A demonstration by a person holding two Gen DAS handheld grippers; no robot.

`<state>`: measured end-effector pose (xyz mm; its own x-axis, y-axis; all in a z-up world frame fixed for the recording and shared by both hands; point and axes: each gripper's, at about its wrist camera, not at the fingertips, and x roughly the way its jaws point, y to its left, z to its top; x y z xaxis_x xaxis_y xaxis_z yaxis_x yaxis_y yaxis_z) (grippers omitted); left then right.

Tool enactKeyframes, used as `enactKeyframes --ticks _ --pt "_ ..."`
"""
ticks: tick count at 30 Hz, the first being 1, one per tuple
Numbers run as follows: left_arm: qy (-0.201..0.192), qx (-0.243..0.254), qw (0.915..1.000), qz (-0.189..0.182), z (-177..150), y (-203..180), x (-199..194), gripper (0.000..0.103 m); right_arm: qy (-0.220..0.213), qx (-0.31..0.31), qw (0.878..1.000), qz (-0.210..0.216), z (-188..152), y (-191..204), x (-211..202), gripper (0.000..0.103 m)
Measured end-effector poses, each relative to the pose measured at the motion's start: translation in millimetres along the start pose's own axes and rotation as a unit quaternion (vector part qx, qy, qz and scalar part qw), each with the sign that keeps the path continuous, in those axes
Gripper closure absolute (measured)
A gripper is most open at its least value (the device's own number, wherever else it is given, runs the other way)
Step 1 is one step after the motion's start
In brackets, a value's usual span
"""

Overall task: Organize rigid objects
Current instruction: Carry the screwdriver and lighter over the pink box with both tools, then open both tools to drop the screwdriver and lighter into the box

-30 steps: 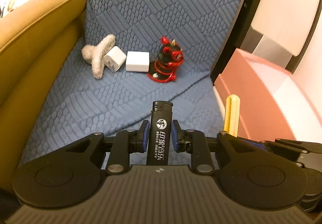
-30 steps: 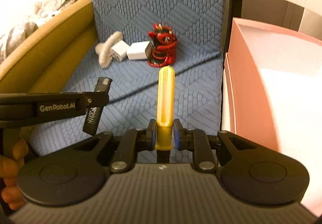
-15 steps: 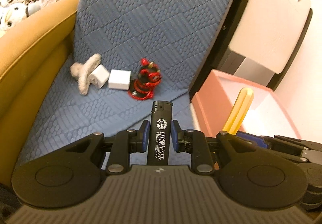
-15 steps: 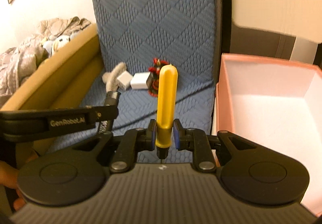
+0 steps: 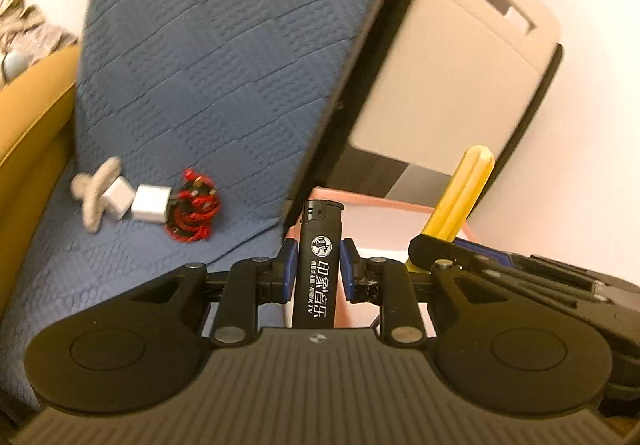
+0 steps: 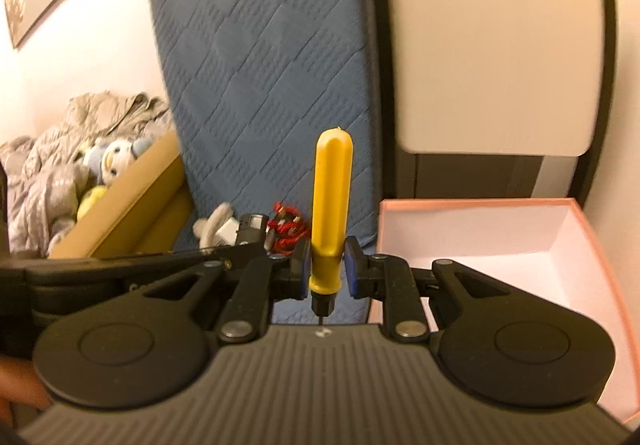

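Note:
My left gripper [image 5: 319, 265] is shut on a black lighter [image 5: 319, 269] with white print, held upright in the air by the near rim of the pink box [image 5: 376, 203]. My right gripper [image 6: 327, 265] is shut on a yellow-handled screwdriver [image 6: 331, 205], handle up, just left of the pink box [image 6: 500, 233]. The screwdriver also shows in the left wrist view [image 5: 460, 197], and the lighter's top in the right wrist view [image 6: 253, 225]. On the blue seat lie a red-black figurine [image 5: 194, 215], two white chargers [image 5: 152, 203] and a beige fuzzy piece [image 5: 94, 191].
The blue quilted cushion [image 5: 208, 57] covers the seat and back of a mustard sofa [image 5: 28, 125]. A beige and black appliance [image 6: 496, 57] stands behind the box. Clothes and plush toys [image 6: 72, 161] are piled at far left.
Both grippers have risen and tilted upward, moving right toward the pink box with the lighter and screwdriver still held. The items on the seat look farther and lower.

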<state>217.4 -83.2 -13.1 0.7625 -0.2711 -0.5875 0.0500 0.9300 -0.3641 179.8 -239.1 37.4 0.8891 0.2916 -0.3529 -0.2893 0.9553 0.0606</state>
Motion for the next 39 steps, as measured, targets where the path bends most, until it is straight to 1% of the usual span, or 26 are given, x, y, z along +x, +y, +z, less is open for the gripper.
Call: enactKeyframes --ticks 5,11,15,20,23,24,30,34,35,36,38,39 --pt "0.008 0.021 0.9997 -0.01 2.2 -33.5 9.7 0.076 -0.003 0.006 1.0 -0.016 8.7 -27.0 -11.0 0.082" --pt "0.027 0.035 0.9988 -0.019 -13.1 -67.7 36.5 0.076 0.028 0.013 0.998 -0.047 3.5 -67.4 -10.4 0.082" --pt "0.061 0.034 0.9971 -0.029 -32.5 -83.0 60.6 0.076 0.056 0.015 0.996 -0.063 -9.7 -91.7 -0.8 0.082" --pt "0.11 0.035 0.9931 -0.023 -66.2 -96.4 95.1 0.076 0.097 0.023 0.992 -0.081 -38.5 -120.4 14.3 0.082" --pt "0.128 0.036 0.9911 -0.015 -77.9 -97.1 108.9 0.076 0.117 0.026 0.989 -0.086 -53.9 -132.5 19.3 0.082" --pt "0.132 0.033 0.9906 -0.015 -80.0 -96.3 112.5 0.078 0.122 0.028 0.988 -0.087 -57.1 -134.1 21.8 0.082" --pt "0.139 0.03 0.9898 -0.007 -83.0 -90.7 122.4 0.078 0.143 0.034 0.985 -0.086 -70.1 -142.5 34.8 0.082" --pt "0.137 0.032 0.9901 -0.002 -82.2 -89.9 123.6 0.078 0.145 0.044 0.985 -0.084 -72.7 -145.5 36.7 0.08" --pt "0.135 0.032 0.9903 -0.002 -81.7 -89.4 123.6 0.078 0.143 0.046 0.985 -0.086 -71.9 -147.3 35.7 0.078" --pt "0.133 0.032 0.9906 -0.002 -80.2 -88.3 124.6 0.077 0.14 0.048 0.985 -0.089 -71.2 -147.9 34.4 0.072" --pt "0.128 0.033 0.9912 -0.002 -77.5 -88.5 121.6 0.077 0.133 0.052 0.986 -0.089 -68.6 -148.8 31.3 0.065" --pt "0.124 0.034 0.9916 -0.003 -75.8 -88.4 119.2 0.077 0.129 0.056 0.986 -0.088 -66.9 -149.0 28.7 0.065"
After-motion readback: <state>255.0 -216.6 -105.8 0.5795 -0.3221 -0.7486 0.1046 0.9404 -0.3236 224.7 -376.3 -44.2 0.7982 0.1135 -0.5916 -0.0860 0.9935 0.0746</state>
